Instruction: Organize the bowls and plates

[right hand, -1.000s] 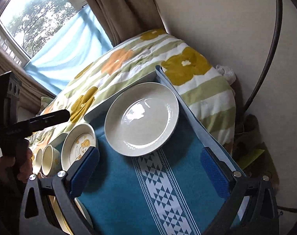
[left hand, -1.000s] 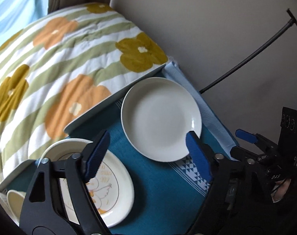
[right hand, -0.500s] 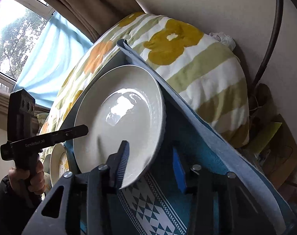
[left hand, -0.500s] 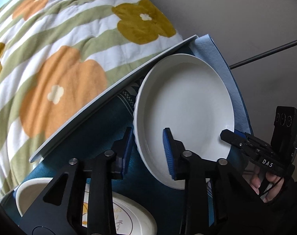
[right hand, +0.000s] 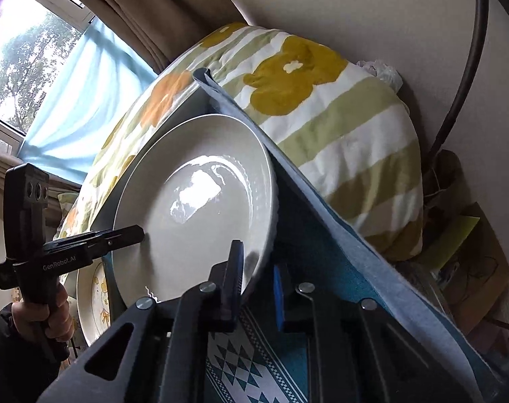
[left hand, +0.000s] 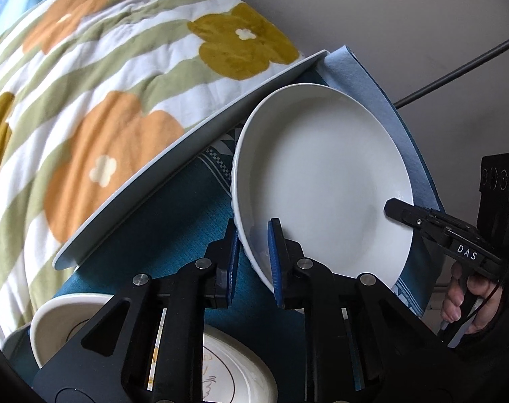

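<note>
A large plain white plate [left hand: 321, 181] is tilted up off the teal cloth [left hand: 194, 208]. My left gripper [left hand: 252, 258] is shut on its near-left rim. My right gripper [right hand: 259, 288] is shut on the opposite rim of the same plate [right hand: 194, 208]. Each gripper shows in the other's view: the right one [left hand: 392, 206] and the left one [right hand: 138, 231], both at the plate's edge. A smaller white plate with a duck drawing [left hand: 227, 369] lies below my left gripper; it also shows in the right wrist view [right hand: 93, 302].
The teal cloth covers a light tray [left hand: 173, 154] resting on a flowered quilt [left hand: 96, 84]. A white bowl rim [left hand: 46, 315] sits at the lower left. A dark curved tube [right hand: 462, 77] runs along the wall at right. A window with a blue curtain [right hand: 86, 107] is behind.
Both grippers have closed onto opposite rims of the white plate. The plate has been tipped up and lifted off the cloth between them.
</note>
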Motion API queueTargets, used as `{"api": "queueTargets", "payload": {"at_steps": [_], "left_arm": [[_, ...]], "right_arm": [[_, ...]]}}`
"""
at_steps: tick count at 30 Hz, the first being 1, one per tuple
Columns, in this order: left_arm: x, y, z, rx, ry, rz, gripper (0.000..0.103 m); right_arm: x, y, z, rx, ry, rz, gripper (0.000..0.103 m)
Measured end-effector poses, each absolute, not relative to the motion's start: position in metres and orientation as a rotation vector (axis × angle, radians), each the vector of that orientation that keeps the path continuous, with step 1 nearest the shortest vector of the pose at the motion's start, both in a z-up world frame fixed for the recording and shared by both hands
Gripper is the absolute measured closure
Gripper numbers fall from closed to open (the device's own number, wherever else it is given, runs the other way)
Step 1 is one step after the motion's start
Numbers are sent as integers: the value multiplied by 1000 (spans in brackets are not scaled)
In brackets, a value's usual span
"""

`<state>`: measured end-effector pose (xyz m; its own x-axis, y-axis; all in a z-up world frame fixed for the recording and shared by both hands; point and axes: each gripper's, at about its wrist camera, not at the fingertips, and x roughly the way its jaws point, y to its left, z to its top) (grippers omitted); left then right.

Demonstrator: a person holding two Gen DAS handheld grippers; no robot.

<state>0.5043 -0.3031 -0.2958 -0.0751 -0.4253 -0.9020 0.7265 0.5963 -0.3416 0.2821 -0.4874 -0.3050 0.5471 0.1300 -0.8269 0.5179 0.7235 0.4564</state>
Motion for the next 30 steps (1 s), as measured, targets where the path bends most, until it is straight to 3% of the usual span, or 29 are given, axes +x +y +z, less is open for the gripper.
{"api": "queueTargets", "payload": {"at_steps": [6,15,22,30], "left_arm": [[490,-292,-272,265,1286,-950,89],[443,-247,-195,211,1156,-890,88],[390,-175,-146,157,1081,-810,88],[321,-73,-138,76,1064,-684,88]], "right_arm": [[275,-482,-284,700,955,-244,89],[254,-457,-214,608,883,-170,89],[228,-407,-173,544,874,-67,89],[197,-331,-168,470,921,68,89]]}}
